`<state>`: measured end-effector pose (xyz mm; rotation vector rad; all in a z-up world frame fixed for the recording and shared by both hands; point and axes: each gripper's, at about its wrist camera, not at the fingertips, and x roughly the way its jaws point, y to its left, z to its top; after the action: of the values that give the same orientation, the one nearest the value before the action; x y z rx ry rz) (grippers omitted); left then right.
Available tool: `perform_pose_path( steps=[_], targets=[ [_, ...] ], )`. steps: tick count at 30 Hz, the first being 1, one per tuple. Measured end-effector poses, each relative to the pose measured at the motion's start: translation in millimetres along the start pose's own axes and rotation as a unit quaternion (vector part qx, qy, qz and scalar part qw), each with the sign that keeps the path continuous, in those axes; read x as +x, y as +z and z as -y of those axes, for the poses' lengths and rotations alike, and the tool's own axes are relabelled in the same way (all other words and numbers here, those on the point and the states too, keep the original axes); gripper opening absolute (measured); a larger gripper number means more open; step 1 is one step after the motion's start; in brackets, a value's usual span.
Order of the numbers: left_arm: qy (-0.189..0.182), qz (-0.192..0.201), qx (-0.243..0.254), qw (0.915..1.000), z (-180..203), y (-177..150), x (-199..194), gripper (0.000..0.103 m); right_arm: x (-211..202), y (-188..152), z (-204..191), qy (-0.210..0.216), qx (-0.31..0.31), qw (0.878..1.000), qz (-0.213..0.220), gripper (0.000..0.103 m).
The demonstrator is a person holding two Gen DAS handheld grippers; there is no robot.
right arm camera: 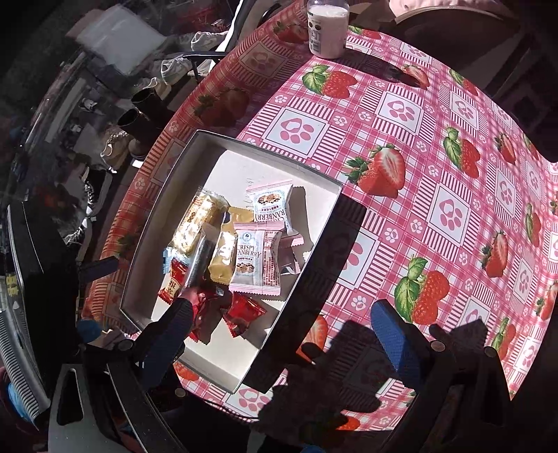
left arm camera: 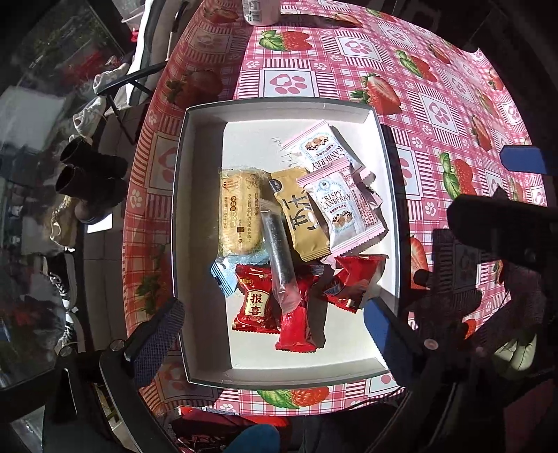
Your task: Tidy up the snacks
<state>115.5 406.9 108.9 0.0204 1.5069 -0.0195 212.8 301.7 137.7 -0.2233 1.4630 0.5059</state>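
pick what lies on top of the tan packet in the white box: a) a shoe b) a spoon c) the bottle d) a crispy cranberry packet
d: the crispy cranberry packet overlaps the right edge of the tan packet inside the white box, while the bottle stands apart on the tablecloth.

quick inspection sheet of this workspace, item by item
surface: table with pink strawberry tablecloth, sunlit.
job's things: white box holding snack packets: two crispy cranberry packs, tan pack, rice cracker pack, clear sleeve with a dark stick, red packs. No packets seen outside the box.
clutter: bottle at the far table edge.
grippers: left gripper and right gripper both open, nothing between the fingers.
cables: nothing seen.
surroundings: shoes and a folding chair on the floor beside the table.
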Motion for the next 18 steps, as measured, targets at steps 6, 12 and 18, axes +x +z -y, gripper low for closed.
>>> perform_pose_path(
  steps=[6, 12, 18],
  targets=[
    [-0.021, 0.005, -0.016, 0.9997, -5, -4, -5, 0.103, 5, -2, 1, -0.004, 0.001, 1.000, -0.009, 0.102],
    [0.007, 0.029, -0.023, 0.9993, -6, -6, -18, 0.103, 3, 0, -7, -0.023, -0.023, 0.999, -0.004, 0.102],
    [0.027, 0.027, -0.022, 0.9990, -6, -5, -20, 0.103, 1, 0, -16, -0.039, -0.051, 0.998, 0.006, 0.102]
  ],
)
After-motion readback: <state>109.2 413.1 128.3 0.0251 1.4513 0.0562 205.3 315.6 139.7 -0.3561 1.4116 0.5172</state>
